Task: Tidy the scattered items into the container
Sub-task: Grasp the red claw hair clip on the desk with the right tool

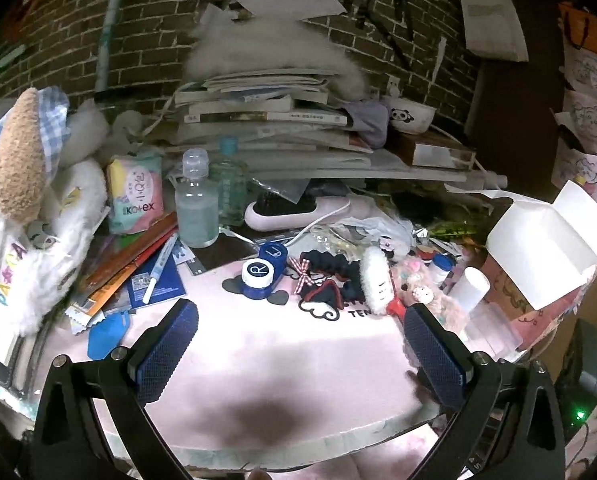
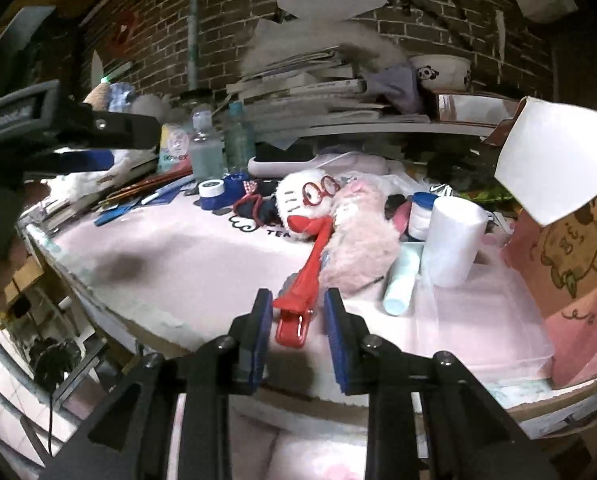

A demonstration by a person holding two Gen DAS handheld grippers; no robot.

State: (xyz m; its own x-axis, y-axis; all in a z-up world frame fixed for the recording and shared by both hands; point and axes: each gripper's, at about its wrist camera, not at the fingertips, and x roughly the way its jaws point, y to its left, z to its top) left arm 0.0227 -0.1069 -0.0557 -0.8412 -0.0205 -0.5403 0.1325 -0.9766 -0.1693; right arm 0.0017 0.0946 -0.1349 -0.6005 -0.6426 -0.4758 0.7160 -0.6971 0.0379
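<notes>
My right gripper (image 2: 298,296) is low over the pink mat (image 2: 186,256) with its jaws narrowed. The tail of a red hair clip (image 2: 294,326) lies between the pads, and a thin gap shows on each side. The clip's far end carries a white plush face with red glasses (image 2: 310,200). My left gripper (image 1: 300,312) stands wide open above the mat with nothing between its fingers. Just beyond it lie a blue-and-white lens case (image 1: 258,276) and a dark scrunchie (image 1: 330,276). A clear plastic box (image 2: 482,320) sits at the right.
A pink plush (image 2: 362,240), a white bottle (image 2: 450,240) and a pale tube (image 2: 402,280) crowd the clip's right side. A pink carton with white flaps (image 1: 538,240) stands far right. Bottles (image 1: 196,208), stacked books (image 1: 266,116) and soft toys (image 1: 22,200) line the back and left.
</notes>
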